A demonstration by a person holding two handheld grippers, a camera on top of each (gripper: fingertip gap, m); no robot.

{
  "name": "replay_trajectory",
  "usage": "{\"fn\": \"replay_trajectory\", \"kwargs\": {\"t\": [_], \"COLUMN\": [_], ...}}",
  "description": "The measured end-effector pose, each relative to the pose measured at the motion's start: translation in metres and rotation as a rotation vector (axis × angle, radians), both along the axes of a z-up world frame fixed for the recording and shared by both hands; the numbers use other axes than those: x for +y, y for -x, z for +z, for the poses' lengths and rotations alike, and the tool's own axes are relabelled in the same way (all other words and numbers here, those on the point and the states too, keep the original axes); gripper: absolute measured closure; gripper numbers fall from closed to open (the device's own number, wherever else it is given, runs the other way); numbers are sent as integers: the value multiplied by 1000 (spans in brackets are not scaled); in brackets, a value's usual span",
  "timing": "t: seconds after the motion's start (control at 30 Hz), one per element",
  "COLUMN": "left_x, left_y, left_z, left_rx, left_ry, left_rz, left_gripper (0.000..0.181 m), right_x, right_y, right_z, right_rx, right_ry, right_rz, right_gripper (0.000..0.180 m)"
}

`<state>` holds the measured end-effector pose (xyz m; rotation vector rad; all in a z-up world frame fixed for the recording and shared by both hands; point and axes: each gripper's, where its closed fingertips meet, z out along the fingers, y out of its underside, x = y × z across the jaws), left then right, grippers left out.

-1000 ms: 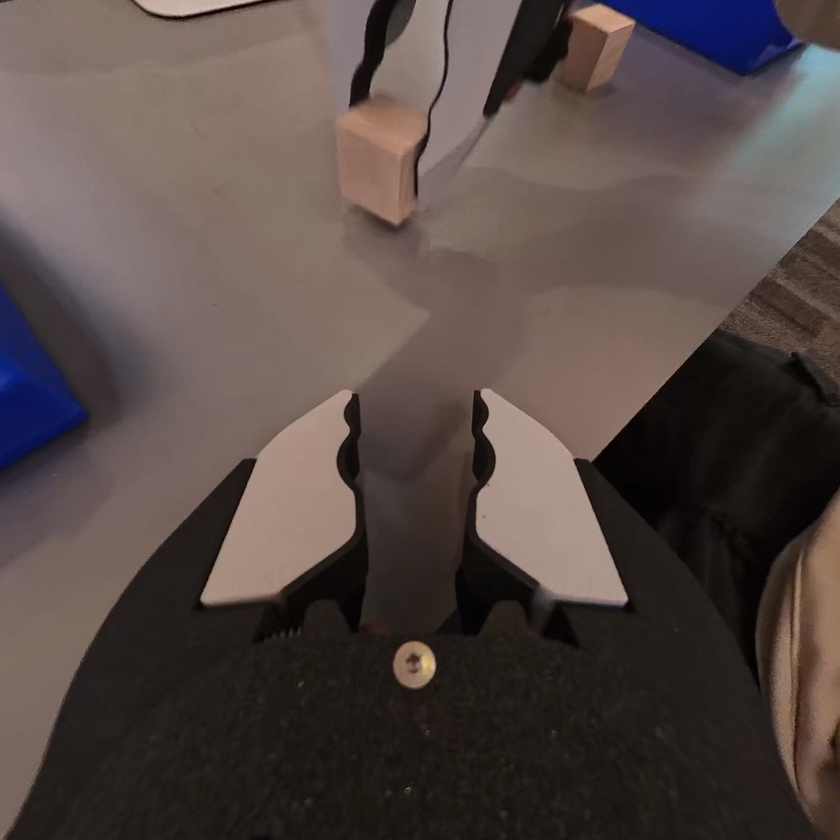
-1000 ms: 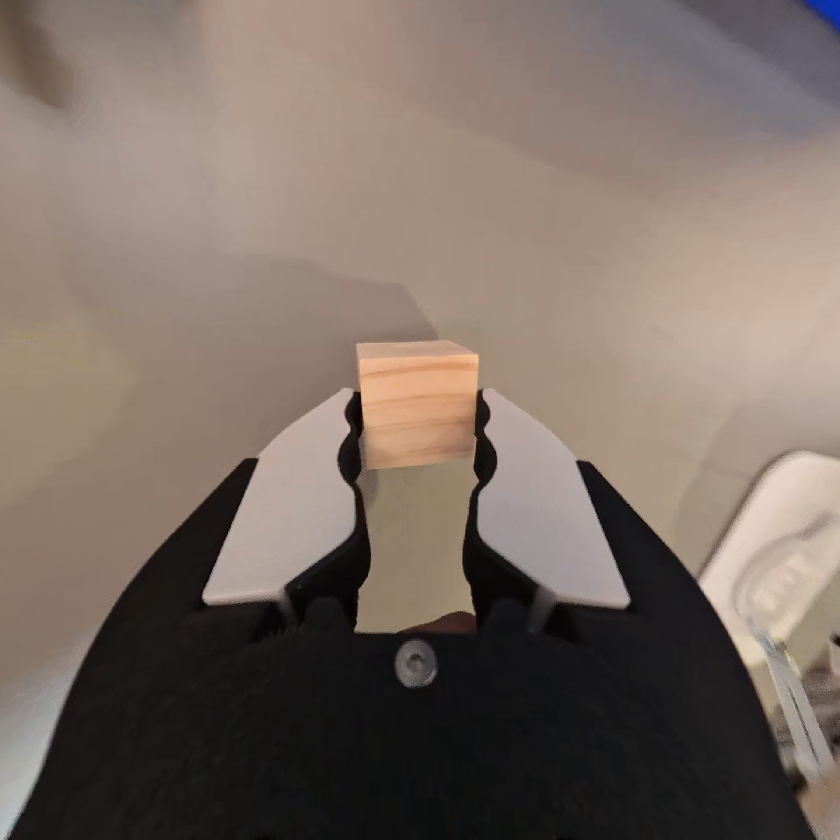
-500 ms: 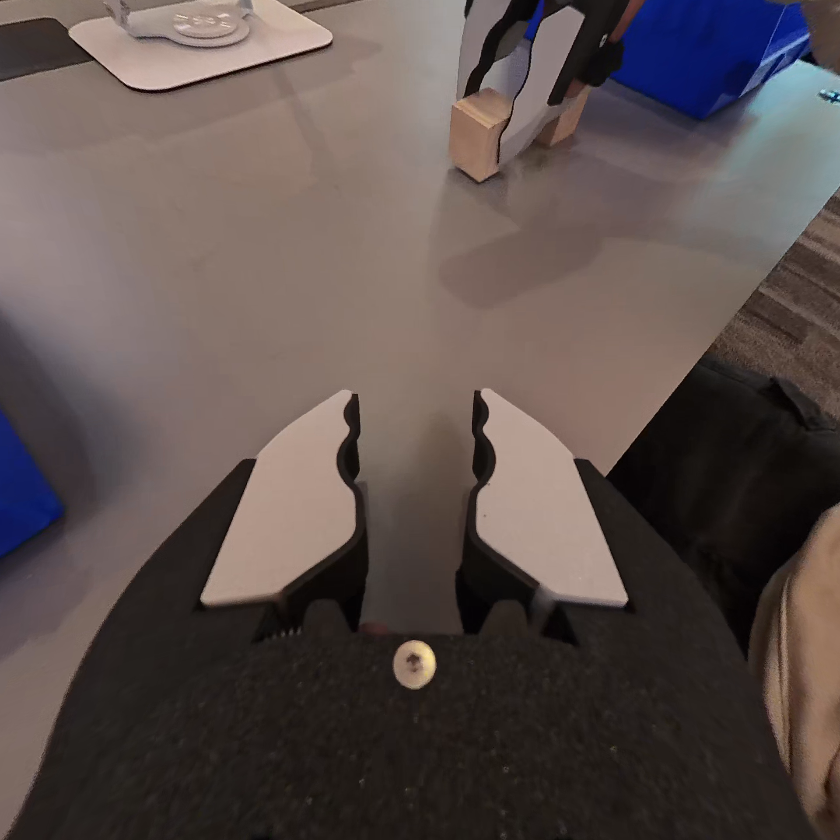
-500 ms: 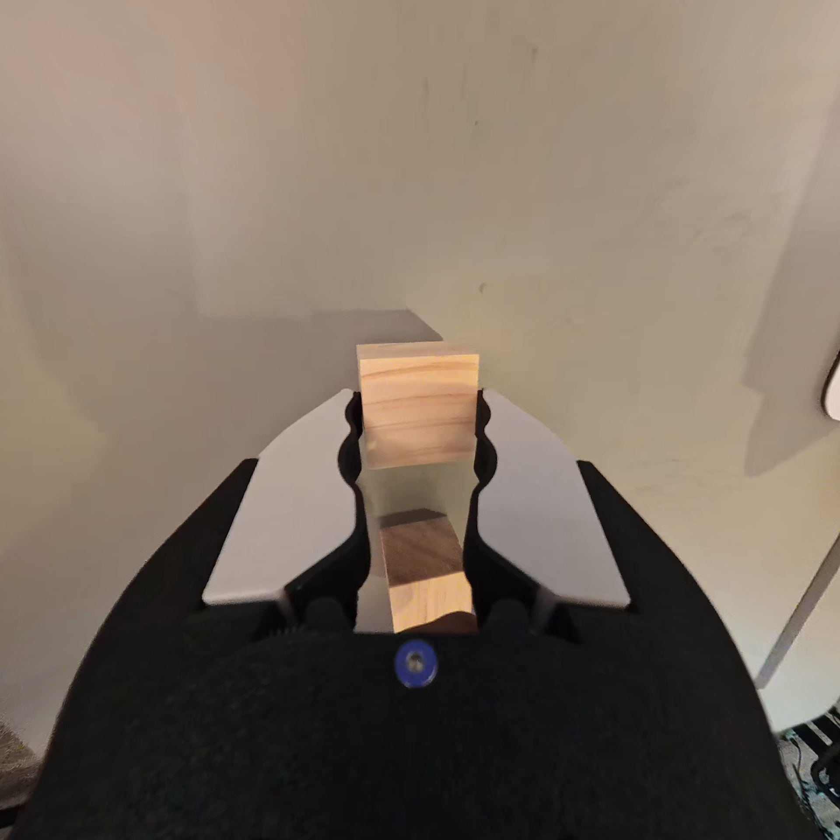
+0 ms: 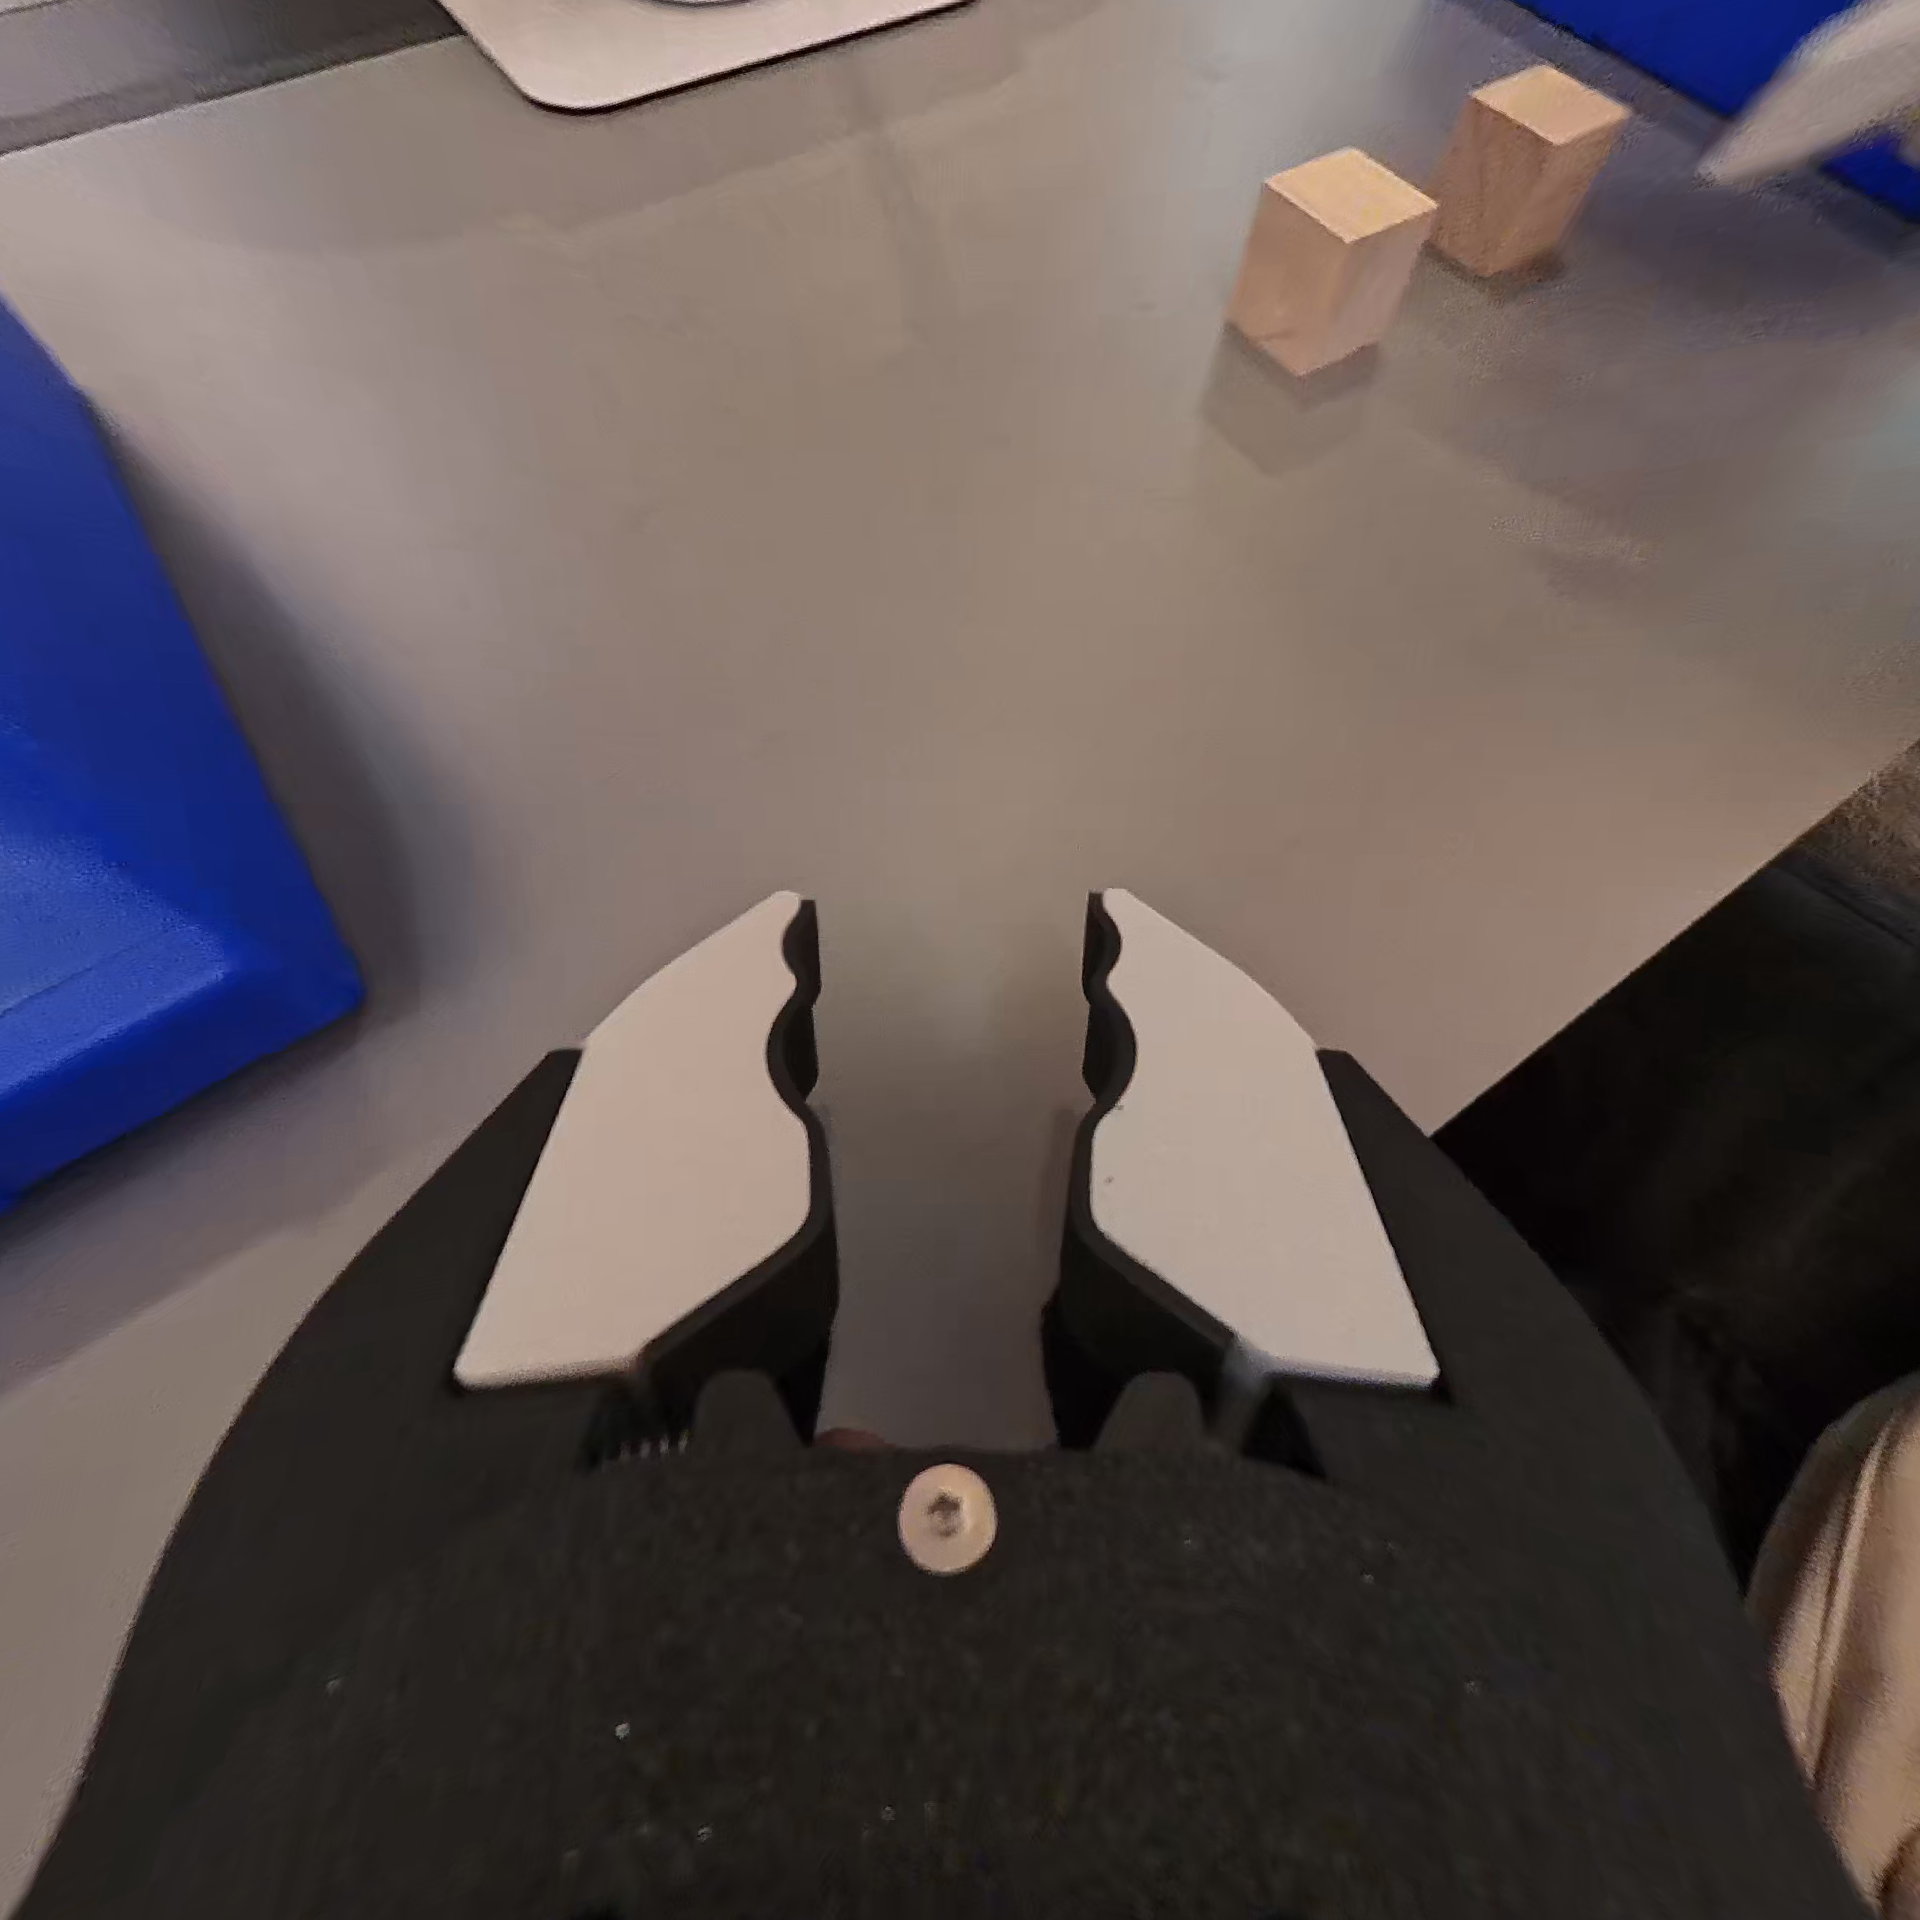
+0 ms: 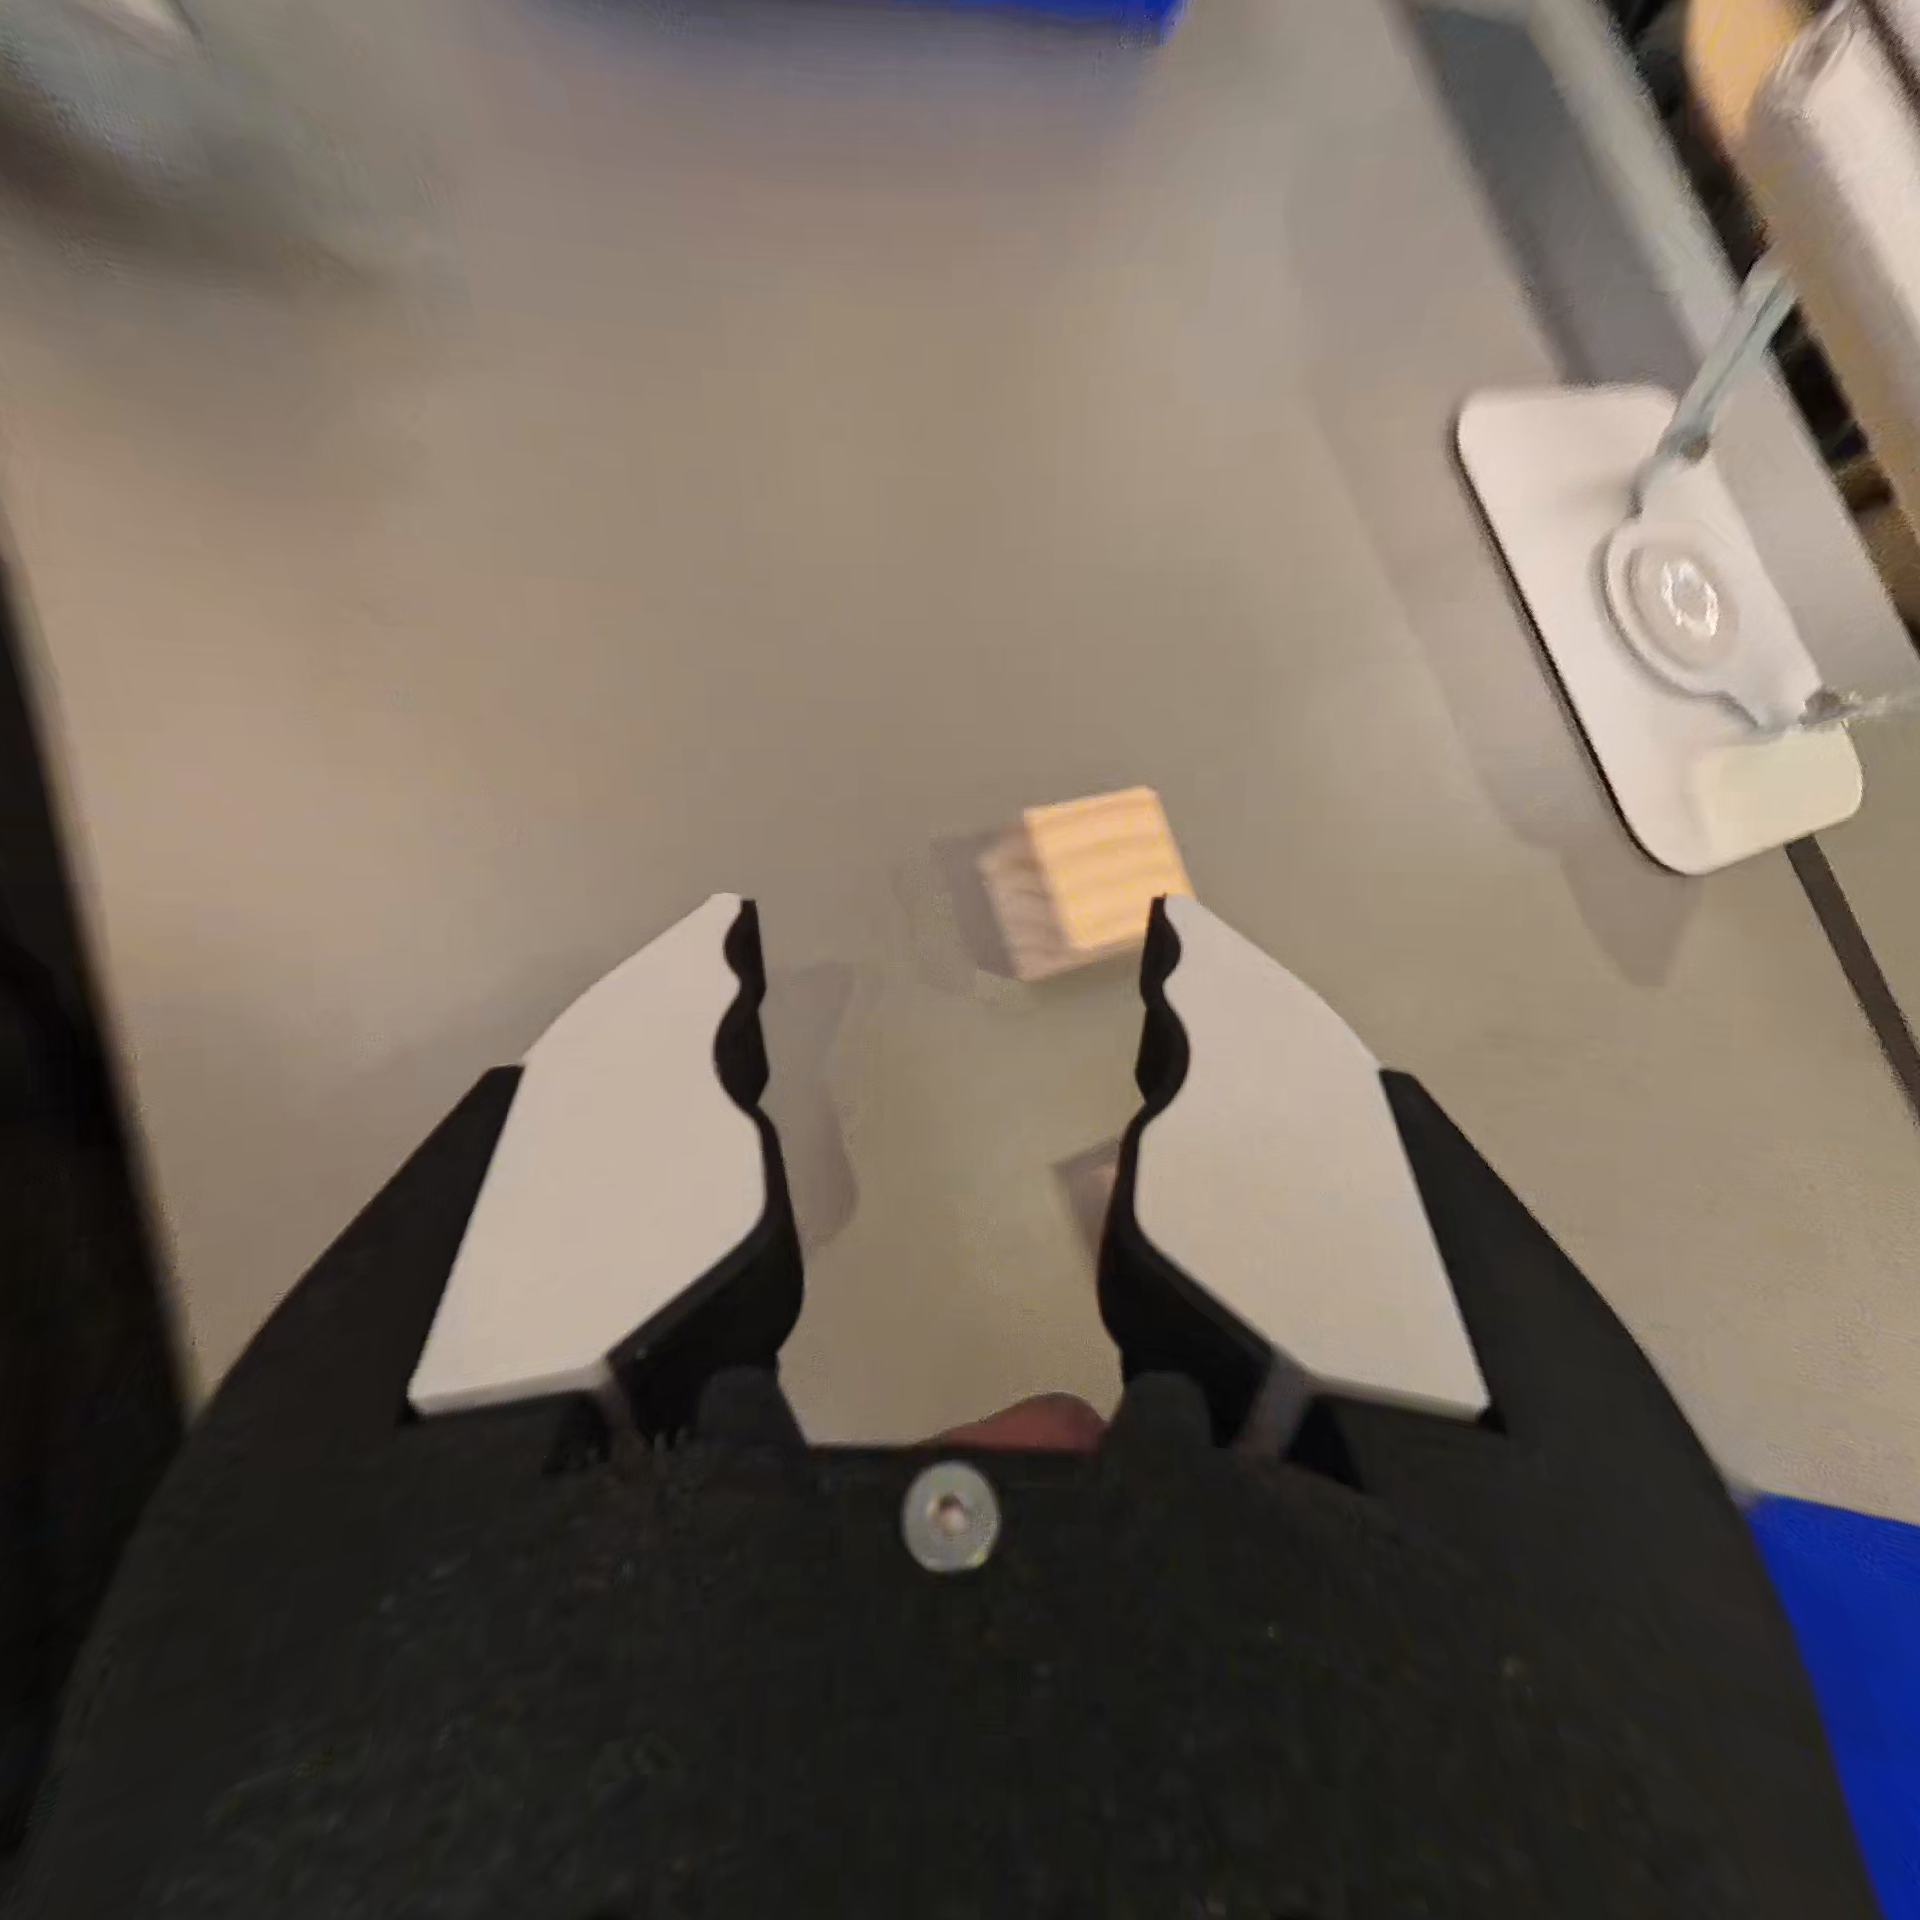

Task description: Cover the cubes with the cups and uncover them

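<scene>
Two pale wooden cubes stand side by side on the grey table (image 5: 935,520) at the upper right of the left wrist view, the nearer cube (image 5: 1325,260) and the farther cube (image 5: 1527,182). My left gripper (image 5: 951,914) is open and empty, low over the table and well short of them. A blue cup (image 5: 125,779) lies at its left. My right gripper (image 6: 951,914) is open and empty, above the table, with one cube (image 6: 1091,883) just beyond its right fingertip. It also shows as a blur in the left wrist view (image 5: 1818,94).
A white base plate with a clear stand (image 6: 1662,623) sits to the right of the cube, also at the top of the left view (image 5: 675,42). Another blue object (image 5: 1714,52) lies behind the cubes. The table edge and dark clothing (image 5: 1662,1143) are at the right.
My right gripper set its cube down beside the other one, opened and drew back. My left gripper stayed open and swung left, so the cubes moved to the right of its view.
</scene>
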<state>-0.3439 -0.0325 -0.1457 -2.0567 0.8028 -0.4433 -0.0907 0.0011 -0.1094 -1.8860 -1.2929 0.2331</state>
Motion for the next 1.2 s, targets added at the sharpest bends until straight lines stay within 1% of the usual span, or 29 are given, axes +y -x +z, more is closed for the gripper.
{"fn": "replay_trajectory", "kwargs": {"t": [0.03, 0.1, 0.17, 0.27, 0.3, 0.33, 0.4, 0.53, 0.67, 0.8, 0.9, 0.97, 1.0, 1.03, 1.13, 1.2], "left_x": [-1, -1, 5, 30, 40, 52, 86, 142, 171, 169, 167, 168, 169, 169, 169, 170], "left_y": [5, 21, 44, 92, 110, 130, 174, 210, 219, 223, 226, 229, 229, 227, 225, 220], "left_z": [3, 8, 14, 35, 39, 41, 52, 28, 4, -11, -17, -22, -24, -26, -27, -15], "left_rx": [-6, -13, 17, 37, 70, 120, 207, 273, 337, 402, 408, 378, 362, 345, 337, 315], "left_ry": [7, 9, 7, 0, 28, 67, 61, 258, 366, 424, 432, 446, 453, 459, 462, 443], "left_rz": [15, 69, 144, 301, 344, 394, 532, 555, 550, 552, 550, 559, 559, 551, 516, 487], "left_gripper": [132, 134, 135, 136, 132, 123, 128, 124, 125, 122, 121, 121, 125, 135, 136, 136], "right_x": [-20, -54, -74, -89, -86, -85, -85, -89, -91, -92, -93, -93, -94, -95, -98, -98], "right_y": [5, 14, 18, 21, 18, 16, 16, 19, 18, 14, 12, 13, 13, 15, 17, 18], "right_z": [4, 6, 6, 1, 1, -1, -7, -14, -13, -14, -17, -19, -20, -21, -22, -21], "right_rx": [92, 242, 319, 306, 284, 271, 268, 278, 265, 263, 258, 251, 248, 245, 234, 228], "right_ry": [-28, -47, -53, -18, -46, -58, -33, -8, -12, -3, 7, 16, 19, 23, 30, 25], "right_rz": [2, 5, -4, 20, 6, 7, 18, 48, 65, 64, 62, 66, 68, 71, 81, 83], "right_gripper": [110, 112, 113, 110, 110, 111, 111, 111, 111, 112, 112, 112, 113, 113, 113, 113]}}
